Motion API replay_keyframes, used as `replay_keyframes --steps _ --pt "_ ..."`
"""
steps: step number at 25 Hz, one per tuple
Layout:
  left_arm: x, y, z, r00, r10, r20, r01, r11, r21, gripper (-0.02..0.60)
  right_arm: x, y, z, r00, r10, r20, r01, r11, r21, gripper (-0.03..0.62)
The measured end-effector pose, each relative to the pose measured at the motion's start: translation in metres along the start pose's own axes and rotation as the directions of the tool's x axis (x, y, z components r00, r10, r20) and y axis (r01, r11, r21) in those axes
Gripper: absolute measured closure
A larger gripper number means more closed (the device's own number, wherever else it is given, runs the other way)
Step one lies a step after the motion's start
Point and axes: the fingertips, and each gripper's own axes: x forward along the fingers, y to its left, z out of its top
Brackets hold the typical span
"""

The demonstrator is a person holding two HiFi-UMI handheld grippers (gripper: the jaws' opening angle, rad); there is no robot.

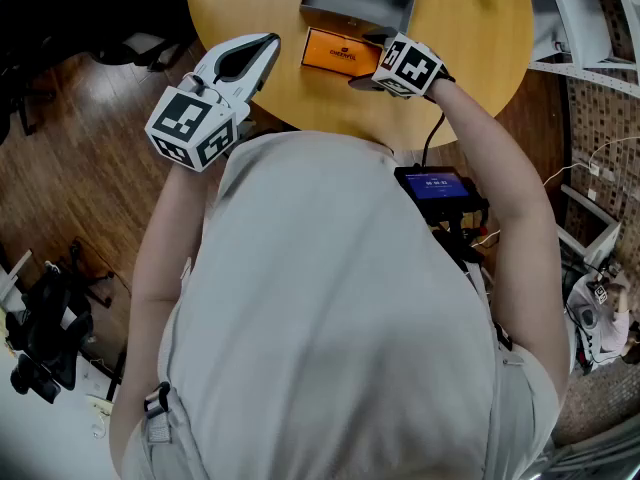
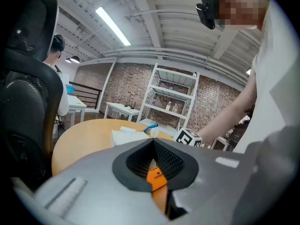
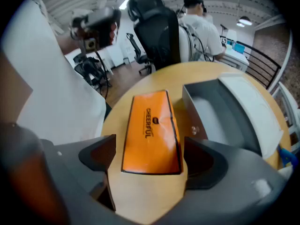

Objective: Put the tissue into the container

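Head view: orange tissue pack (image 1: 338, 53) lies flat on the round table (image 1: 250, 8), long axis left to right, along the near wall of the grey container (image 1: 355, 8); right gripper (image 1: 368, 60) sits at its right end, left gripper (image 1: 262, 50) off the table's near-left edge. Left gripper view: jaws together, nothing held, a strip of the pack showing beyond them. Right gripper view: jaws wide apart and gripping nothing, the pack running lengthwise away from them, its near end between the pads, container just right.

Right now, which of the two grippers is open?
The right gripper: its jaws stand wide apart, facing the orange tissue pack. The left gripper has its jaws together.
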Motion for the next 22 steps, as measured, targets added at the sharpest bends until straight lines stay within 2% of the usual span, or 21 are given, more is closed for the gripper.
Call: replay_keyframes --steps 2,4,6,10,12,15,18,22 --pt "-0.005 0.000 0.005 1.000 0.011 0.005 -0.011 1.000 0.000 0.581 0.010 0.002 -0.012 0.996 -0.033 -0.084 0.030 0.999 -0.037 0.155" --pt "-0.009 0.001 0.007 1.000 0.021 0.009 -0.021 1.000 -0.001 0.581 0.014 0.004 -0.016 0.991 -0.062 -0.119 0.054 0.996 -0.073 0.171" --pt "-0.010 0.004 0.008 1.000 0.028 0.014 -0.027 1.000 -0.007 0.581 0.008 0.006 -0.012 0.992 -0.076 -0.102 0.065 0.992 -0.111 0.218" --pt "-0.007 0.012 0.004 1.000 0.023 0.020 -0.023 1.000 -0.021 0.581 -0.021 0.003 0.011 0.994 -0.101 -0.041 0.093 0.981 -0.169 0.240" --pt "-0.004 0.012 0.004 1.000 0.016 0.024 -0.015 1.000 -0.025 0.581 -0.046 -0.012 0.029 0.988 -0.151 0.014 0.151 0.974 -0.167 0.240" --pt "0.001 0.008 0.006 0.999 0.004 0.032 -0.004 1.000 -0.023 0.581 -0.081 -0.059 0.044 0.963 -0.257 0.076 0.265 0.955 -0.132 0.238" --pt "-0.002 0.003 0.006 0.999 0.012 0.035 -0.011 1.000 -0.028 0.581 -0.095 -0.096 0.045 0.946 -0.324 0.033 0.325 0.942 -0.081 0.238" --pt "-0.015 -0.005 0.004 0.999 0.034 0.031 -0.033 0.999 -0.042 0.581 -0.076 -0.117 0.026 0.948 -0.311 -0.070 0.305 0.949 -0.085 0.238"
